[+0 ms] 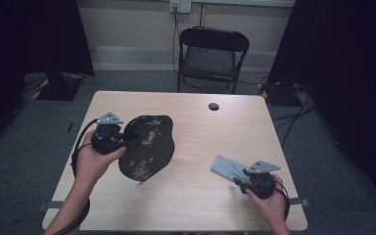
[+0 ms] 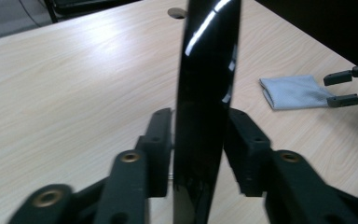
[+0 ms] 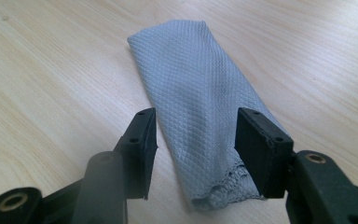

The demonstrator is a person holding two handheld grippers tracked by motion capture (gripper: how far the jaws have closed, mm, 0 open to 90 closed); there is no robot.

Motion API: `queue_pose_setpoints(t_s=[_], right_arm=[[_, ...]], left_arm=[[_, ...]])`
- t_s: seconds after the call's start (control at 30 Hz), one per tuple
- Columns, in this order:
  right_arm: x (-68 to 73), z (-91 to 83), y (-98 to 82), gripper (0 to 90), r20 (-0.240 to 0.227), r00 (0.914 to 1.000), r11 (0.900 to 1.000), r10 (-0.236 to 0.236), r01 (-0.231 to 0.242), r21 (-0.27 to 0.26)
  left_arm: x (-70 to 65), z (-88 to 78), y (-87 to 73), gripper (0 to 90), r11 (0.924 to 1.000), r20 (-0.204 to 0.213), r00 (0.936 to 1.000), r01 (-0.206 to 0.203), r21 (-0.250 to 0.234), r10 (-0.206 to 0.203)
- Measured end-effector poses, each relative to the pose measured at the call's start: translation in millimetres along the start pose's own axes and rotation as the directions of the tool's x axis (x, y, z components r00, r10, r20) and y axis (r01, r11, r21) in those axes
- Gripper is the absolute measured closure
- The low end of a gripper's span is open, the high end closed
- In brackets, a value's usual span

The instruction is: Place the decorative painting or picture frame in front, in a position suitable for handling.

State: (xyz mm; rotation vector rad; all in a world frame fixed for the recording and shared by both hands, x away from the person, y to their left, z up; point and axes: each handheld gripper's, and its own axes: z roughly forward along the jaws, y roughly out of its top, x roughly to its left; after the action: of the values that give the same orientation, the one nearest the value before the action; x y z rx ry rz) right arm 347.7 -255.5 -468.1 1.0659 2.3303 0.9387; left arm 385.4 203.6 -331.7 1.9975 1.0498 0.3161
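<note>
A glossy black lacquer tray [image 1: 149, 147] with a flower pattern stands tilted up on its edge at the left of the wooden table [image 1: 200, 196]. My left gripper [image 1: 136, 142] is shut on its left rim. In the left gripper view the tray's thin edge [image 2: 207, 70] rises between the two pads [image 2: 161, 140], which press on it from both sides. A folded grey cloth [image 1: 226, 166] lies flat at the right. My right gripper [image 1: 239, 177] is open at its near end; the jaws [image 3: 196, 140] straddle the cloth [image 3: 191, 79] without pinching it.
A round cable hole [image 1: 214, 106] sits near the table's far edge. A black folding chair [image 1: 213, 54] stands behind the table. Dark curtains hang at both sides. Bare wood lies between the tray and the cloth [image 2: 291, 91].
</note>
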Motion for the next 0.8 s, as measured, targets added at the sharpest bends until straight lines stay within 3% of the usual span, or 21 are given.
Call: queue_pose_setpoints(t_s=[0.2,0.23,0.27,0.37,0.57,0.8], right_arm=[[-0.8,0.0,-0.2,48.9,0.001,1.0000,1.000,-0.003,0.003,0.005],[-0.9,0.0,0.0,48.9,0.000,1.0000,1.000,-0.003,0.003,0.004],[-1.1,-0.5,0.1,48.9,-0.001,1.0000,1.000,-0.004,0.004,0.004],[-1.4,-1.1,0.3,48.8,0.001,1.0000,1.000,-0.005,0.005,-0.001],[-2.5,-0.8,-0.3,48.9,0.001,1.0000,1.000,-0.002,0.002,0.002],[-6.7,-3.6,-2.1,48.8,0.009,0.9999,1.000,0.012,-0.012,-0.008]], left_arm=[[-4.2,3.5,9.4,76.2,0.9996,-0.004,0.9998,-0.018,0.024,0.018],[-4.2,4.1,10.6,78.8,0.9995,0.027,0.9996,0.012,0.028,-0.013],[-4.8,5.1,11.4,80.5,0.9994,0.024,0.9995,0.021,0.029,-0.022],[-10.1,9.0,14.1,80.8,0.9999,0.014,0.9999,0.000,0.012,0.000],[-17.2,20.9,27.1,81.0,0.9998,-0.004,0.9998,0.021,-0.003,-0.021],[-30.0,48.9,55.7,81.0,0.9996,-0.011,0.9999,-0.003,-0.027,0.003]])
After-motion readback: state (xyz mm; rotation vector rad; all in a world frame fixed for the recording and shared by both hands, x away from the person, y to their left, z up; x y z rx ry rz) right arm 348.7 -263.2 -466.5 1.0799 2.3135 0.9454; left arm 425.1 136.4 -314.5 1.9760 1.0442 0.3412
